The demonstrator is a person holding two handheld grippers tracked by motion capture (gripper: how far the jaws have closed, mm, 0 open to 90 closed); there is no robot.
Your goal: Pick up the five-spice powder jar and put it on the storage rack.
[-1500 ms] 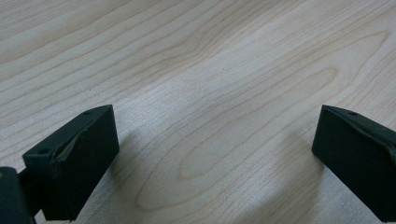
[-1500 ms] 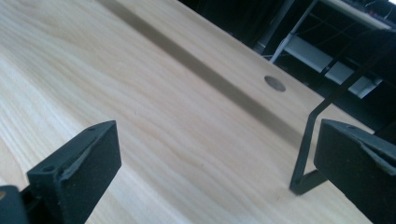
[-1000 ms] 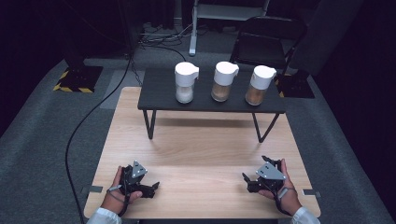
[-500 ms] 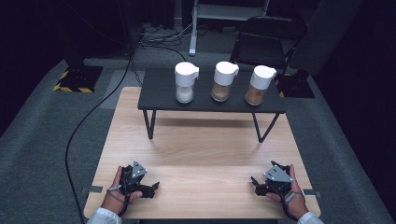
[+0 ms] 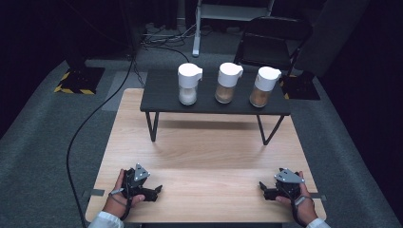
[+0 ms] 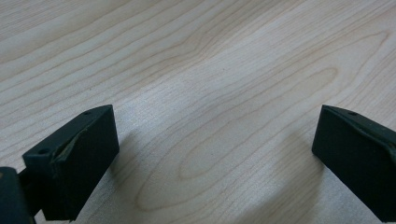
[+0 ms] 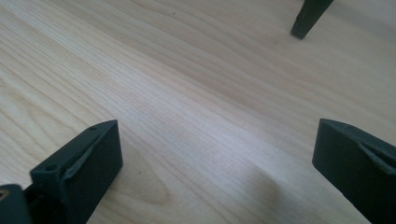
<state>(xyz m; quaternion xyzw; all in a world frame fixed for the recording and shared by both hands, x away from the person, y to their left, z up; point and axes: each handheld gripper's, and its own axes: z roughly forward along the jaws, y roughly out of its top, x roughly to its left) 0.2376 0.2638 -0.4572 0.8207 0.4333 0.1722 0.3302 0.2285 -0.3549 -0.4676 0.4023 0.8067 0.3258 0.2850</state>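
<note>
**Three jars, far shelf, both tools idle**

Items: white-powder jar, tan jar, brown jar, upright in a row along the black shelf, well apart from me and straight ahead. My left gripper lies nearer the white jar, my right gripper nearer the brown one. Both rest low over the wooden table, jaws spread wide, empty. Contents are probably spices; too small to tell.

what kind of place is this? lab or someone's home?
Most likely a lab or recording studio, not a home: dark curtained surroundings, hazard-taped base on grey carpet, loose cables, and a staged black stand with three shakers on a wooden table.
</note>
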